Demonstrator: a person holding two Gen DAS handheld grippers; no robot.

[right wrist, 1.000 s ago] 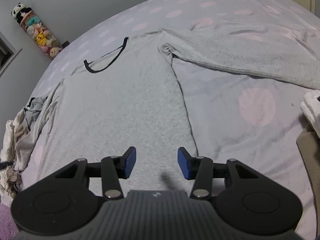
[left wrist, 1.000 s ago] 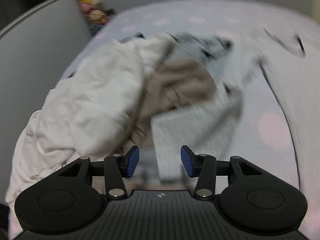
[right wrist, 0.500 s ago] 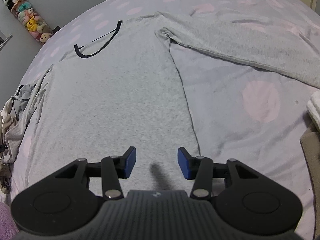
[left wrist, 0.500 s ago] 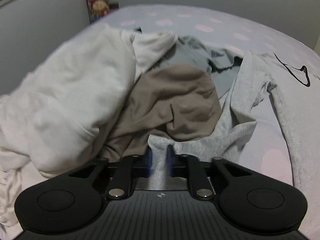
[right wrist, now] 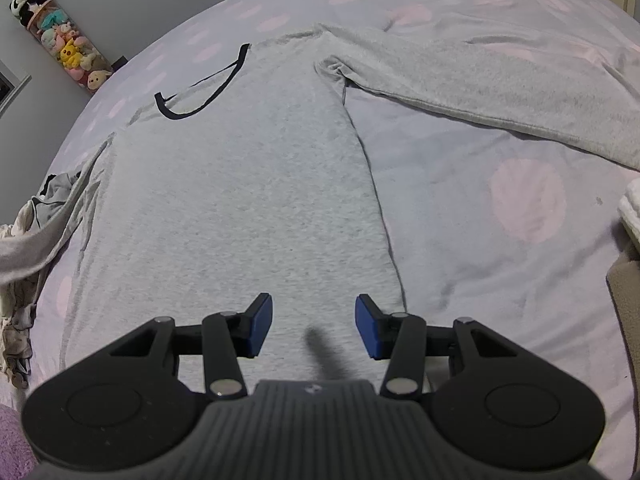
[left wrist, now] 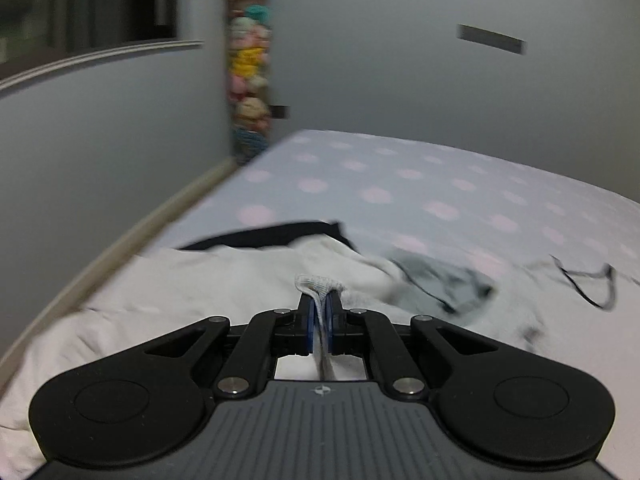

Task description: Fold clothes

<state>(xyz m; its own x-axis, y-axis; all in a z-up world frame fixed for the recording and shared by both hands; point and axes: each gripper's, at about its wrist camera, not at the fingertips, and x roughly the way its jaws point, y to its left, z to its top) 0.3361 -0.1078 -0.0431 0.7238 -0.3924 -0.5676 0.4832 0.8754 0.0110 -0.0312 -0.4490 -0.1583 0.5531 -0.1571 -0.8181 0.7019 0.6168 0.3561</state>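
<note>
left gripper [left wrist: 319, 320] clamps the grey sleeve cuff [left wrist: 320, 285], lifted left of the grey shirt [right wrist: 240, 200]; right gripper [right wrist: 314, 326] gapes over the hem, shirt running lengthwise away.

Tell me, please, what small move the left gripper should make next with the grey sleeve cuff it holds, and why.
Probably carry the cuff across toward the shirt's body. The left gripper is shut on the sleeve cuff, lifted over the white garment. The grey long-sleeved shirt lies flat on the bed, its other sleeve spread out, and the right gripper hovers open above the hem.
</note>
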